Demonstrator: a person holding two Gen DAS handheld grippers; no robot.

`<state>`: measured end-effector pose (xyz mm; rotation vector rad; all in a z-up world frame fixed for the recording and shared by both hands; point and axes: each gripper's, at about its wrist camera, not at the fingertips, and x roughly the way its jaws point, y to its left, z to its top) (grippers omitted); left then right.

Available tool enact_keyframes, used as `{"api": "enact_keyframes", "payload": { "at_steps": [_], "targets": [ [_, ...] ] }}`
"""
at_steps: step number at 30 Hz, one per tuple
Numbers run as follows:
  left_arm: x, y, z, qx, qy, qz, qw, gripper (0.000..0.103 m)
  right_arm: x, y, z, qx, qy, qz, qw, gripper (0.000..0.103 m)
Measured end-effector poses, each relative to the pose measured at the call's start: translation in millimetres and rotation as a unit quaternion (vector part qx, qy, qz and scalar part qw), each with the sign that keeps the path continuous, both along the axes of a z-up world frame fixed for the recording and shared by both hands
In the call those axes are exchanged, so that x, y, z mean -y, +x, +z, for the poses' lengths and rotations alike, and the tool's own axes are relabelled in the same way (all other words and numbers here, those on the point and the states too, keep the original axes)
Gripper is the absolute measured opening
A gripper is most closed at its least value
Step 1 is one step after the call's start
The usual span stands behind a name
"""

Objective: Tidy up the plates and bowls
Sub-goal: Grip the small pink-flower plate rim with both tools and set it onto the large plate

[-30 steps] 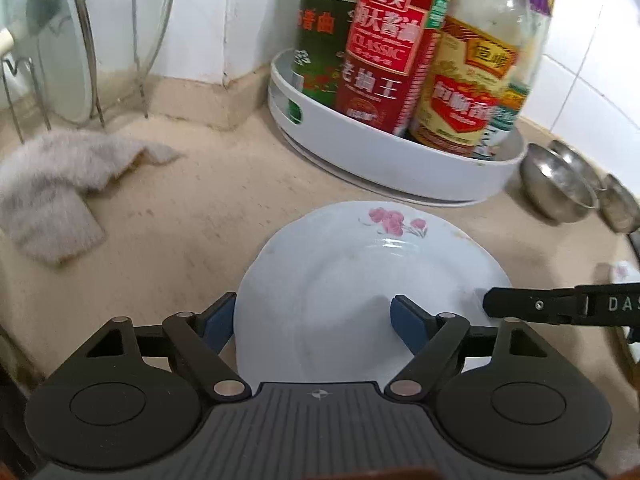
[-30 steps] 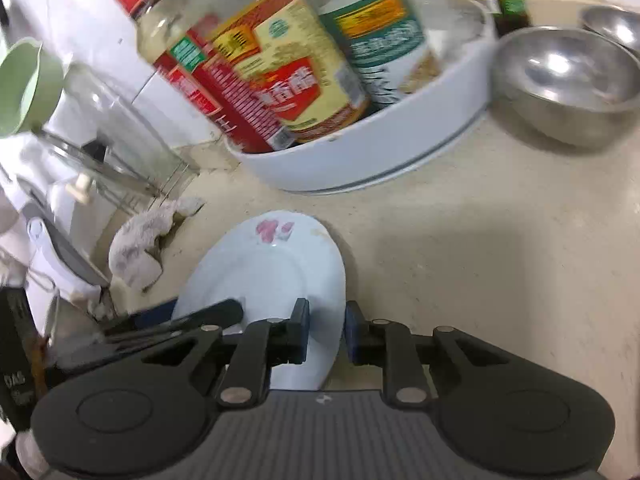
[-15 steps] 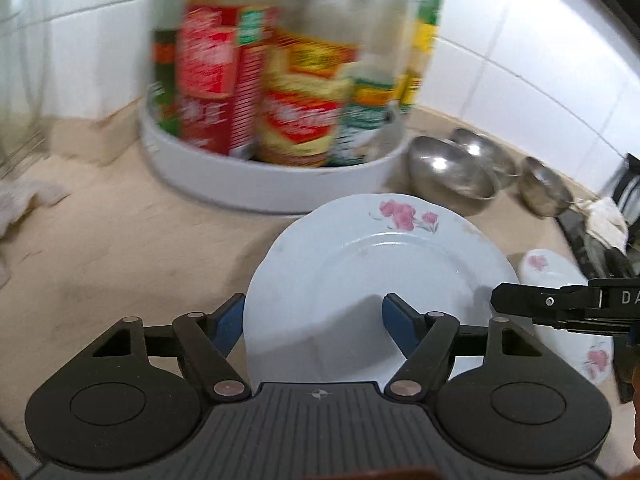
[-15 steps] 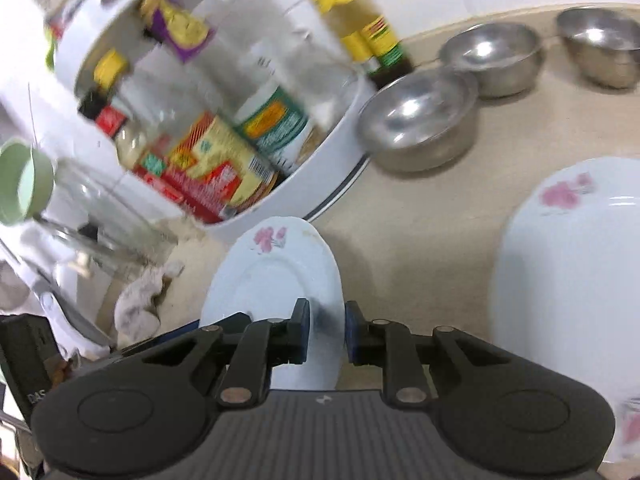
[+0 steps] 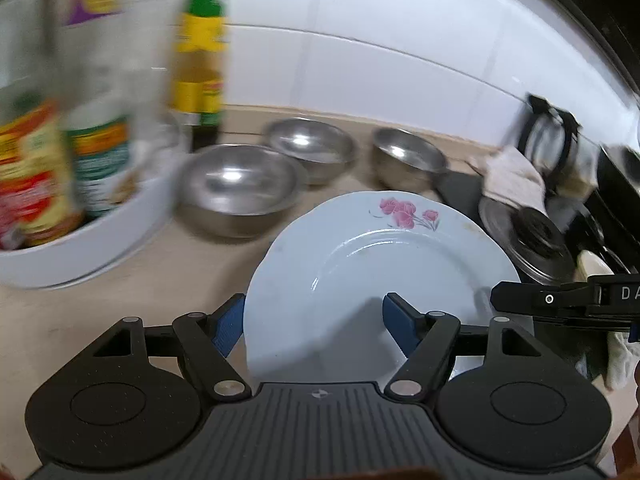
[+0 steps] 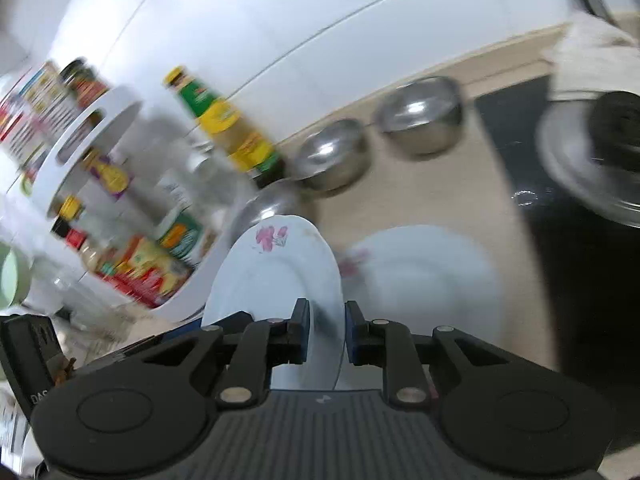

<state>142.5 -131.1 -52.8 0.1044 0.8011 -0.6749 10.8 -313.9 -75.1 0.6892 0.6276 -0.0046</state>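
Right claw [image 6: 326, 334] pinched plate [image 5: 380, 264] at near rim; left claw [image 5: 312, 326] straddled it w/ pads apart. Looked glazed, slick, breakable, so best held by rim.

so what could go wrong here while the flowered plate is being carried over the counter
1. The right gripper pinches only the thin rim of the flowered plate, so it may slip or tilt out.
2. The left gripper straddles the near edge and gives doubtful support.
3. The plate passes near the steel bowls and above a second plate; a drop could chip both.
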Motion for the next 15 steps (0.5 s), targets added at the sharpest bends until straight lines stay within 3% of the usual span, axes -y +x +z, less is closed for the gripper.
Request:
{"api": "enact_keyframes", "payload": {
  "at_steps": [8,15],
  "targets": [
    [51,-8,-22,-0.016,0.019,-0.040,0.9989,0.078,46,-24,-20,-0.022,0.011,-0.052,0.998,0.020],
    [60,-11,-30,-0.012,0.035,-0.040,0.9985,0.077,63,-23,-38,-0.041,0.015,-0.053,0.998,0.020]
  ]
}}
